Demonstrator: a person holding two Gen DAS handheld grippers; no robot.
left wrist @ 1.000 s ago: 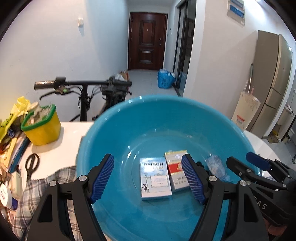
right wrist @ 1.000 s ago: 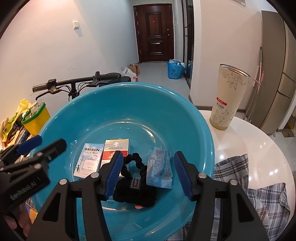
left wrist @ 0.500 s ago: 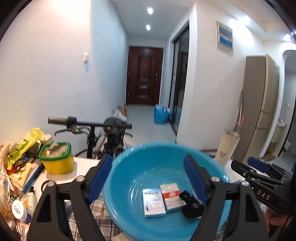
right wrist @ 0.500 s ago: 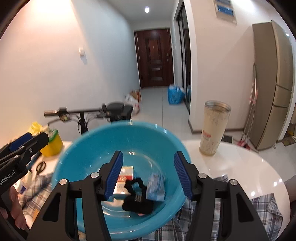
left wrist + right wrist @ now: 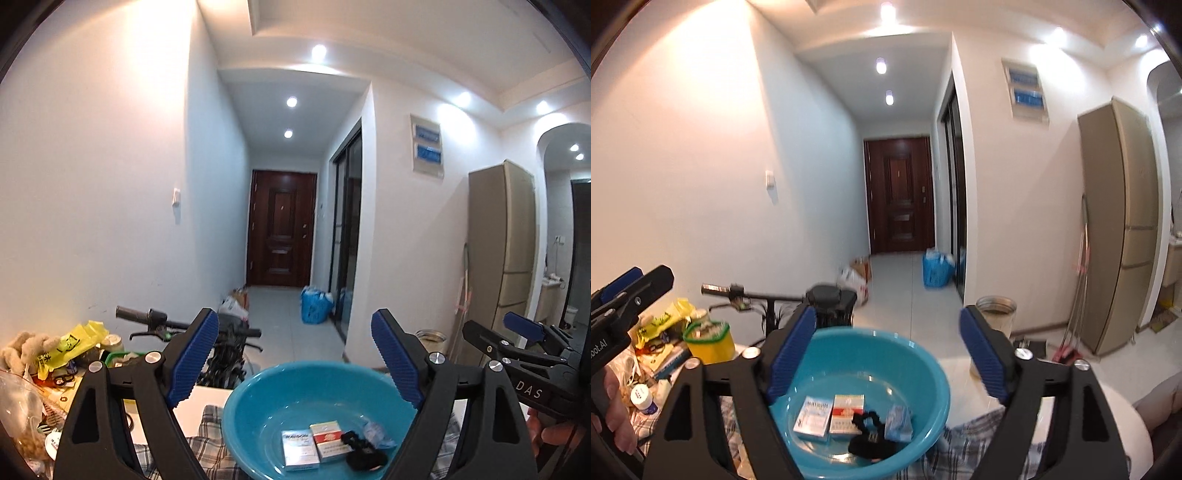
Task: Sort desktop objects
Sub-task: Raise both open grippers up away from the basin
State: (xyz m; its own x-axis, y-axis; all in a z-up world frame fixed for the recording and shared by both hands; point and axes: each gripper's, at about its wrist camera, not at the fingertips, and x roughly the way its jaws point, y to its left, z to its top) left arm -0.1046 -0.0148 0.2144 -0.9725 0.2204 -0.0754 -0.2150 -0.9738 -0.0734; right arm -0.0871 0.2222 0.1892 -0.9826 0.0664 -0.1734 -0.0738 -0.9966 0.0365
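Note:
A blue basin (image 5: 258, 410) (image 5: 923, 373) stands on a checked cloth on the white table. In it lie a light blue box (image 5: 299, 448) (image 5: 812, 417), a red and white box (image 5: 328, 439) (image 5: 847, 412), a black hair tie (image 5: 364, 456) (image 5: 868, 437) and a small plastic packet (image 5: 376, 437) (image 5: 897, 426). My left gripper (image 5: 295, 363) is open and empty, raised well above and behind the basin. My right gripper (image 5: 886, 352) is open and empty, also held high above the basin. Each gripper shows at the edge of the other's view.
A yellow tub with a green rim (image 5: 709, 341), a pill bottle (image 5: 642, 397) and clutter (image 5: 55, 362) fill the table's left side. A tall cup (image 5: 995, 321) stands behind the basin at right. A bicycle handlebar (image 5: 147, 317) lies beyond the table's far edge.
Both grippers have risen and pulled back from the basin, staying open. The basin and its contents now look much smaller and lower in both views.

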